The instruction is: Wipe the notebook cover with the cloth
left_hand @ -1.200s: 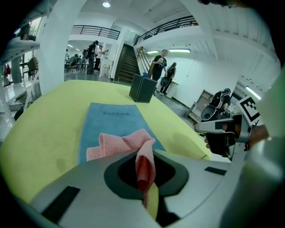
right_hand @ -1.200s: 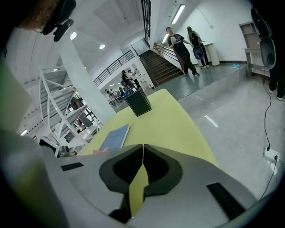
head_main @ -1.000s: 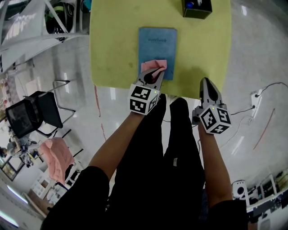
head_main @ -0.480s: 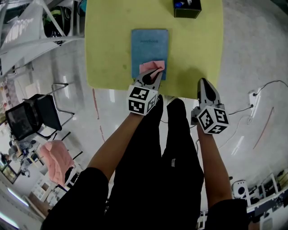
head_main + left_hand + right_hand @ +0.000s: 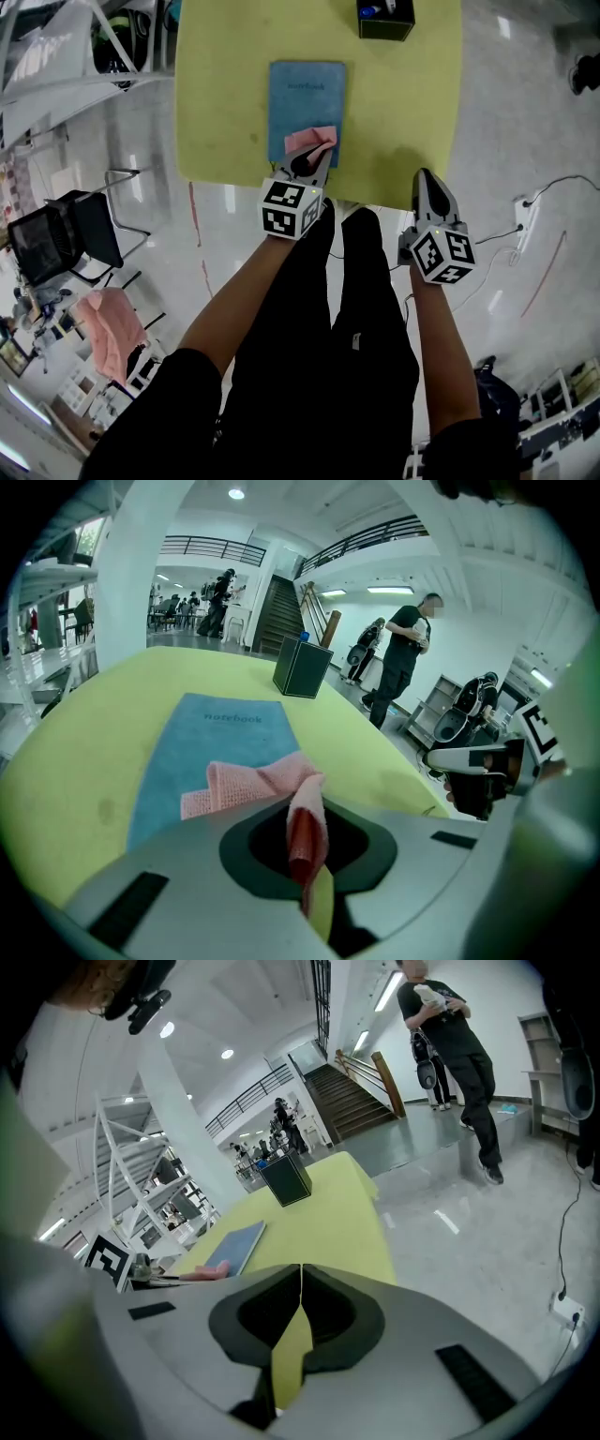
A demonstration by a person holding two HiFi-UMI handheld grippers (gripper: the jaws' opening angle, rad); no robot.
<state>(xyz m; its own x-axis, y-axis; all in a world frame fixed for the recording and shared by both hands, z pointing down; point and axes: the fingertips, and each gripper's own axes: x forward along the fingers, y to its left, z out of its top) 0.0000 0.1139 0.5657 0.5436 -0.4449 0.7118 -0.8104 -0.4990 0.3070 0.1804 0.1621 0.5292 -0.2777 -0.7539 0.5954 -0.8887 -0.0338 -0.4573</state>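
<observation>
**Left tongs** [image 5: 307, 167]: pinching a fold of the pink cloth [image 5: 310, 142]. The rest of the cloth spills forward from the tips onto the near end of the notebook [image 5: 306, 98].

**Notebook:** blue cover, lying flat on the yellow tabletop [image 5: 225, 94], its near edge close to the tabletop's near edge. The cloth lies over its near right corner and seems to rest on the cover, though contact is hard to confirm.

**Right tongs** [image 5: 427, 183]: pressed together, holding nothing, off the tabletop's near edge over the floor, well apart from the notebook.

**Black box** [image 5: 384, 17]: at the far edge of the tabletop, beyond the notebook.

**By view:** only the left gripper view shows the cloth clamped in the seam and the printed word on the cover. Only the head view shows both tongs relative to the tabletop's edge. The right gripper view shows the notebook and cloth from the side, far to the left.
</observation>
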